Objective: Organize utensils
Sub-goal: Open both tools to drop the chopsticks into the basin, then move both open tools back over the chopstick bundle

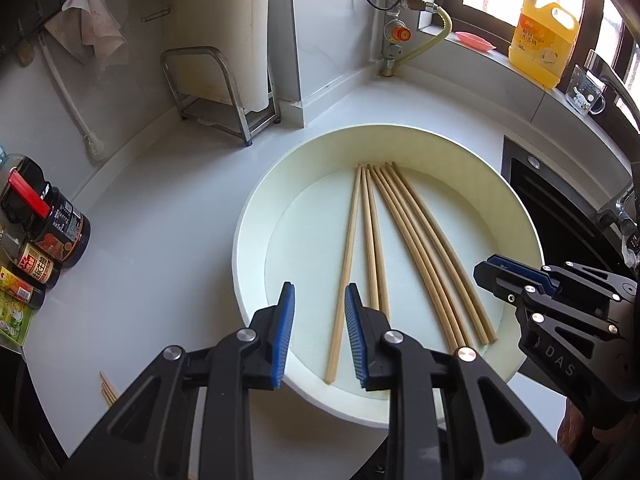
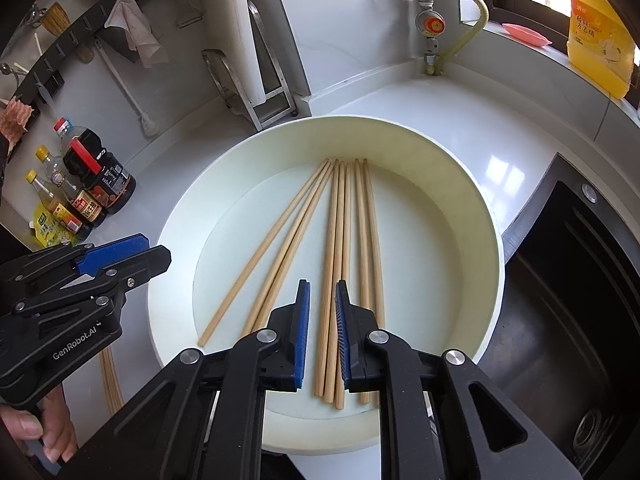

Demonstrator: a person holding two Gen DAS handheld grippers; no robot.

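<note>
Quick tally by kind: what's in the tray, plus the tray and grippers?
Chopsticks in the tray: 7
Round white tray: 1
Grippers, left gripper and right gripper, both open and empty: 2
Total: 10
Not counted: more chopsticks on the counter, partly hidden.

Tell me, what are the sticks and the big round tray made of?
The chopsticks look like bare wood or bamboo: pale tan, matte, with faint grain. The round tray looks like smooth cream plastic, though it could be enamel; its wall has a soft, even sheen.
</note>
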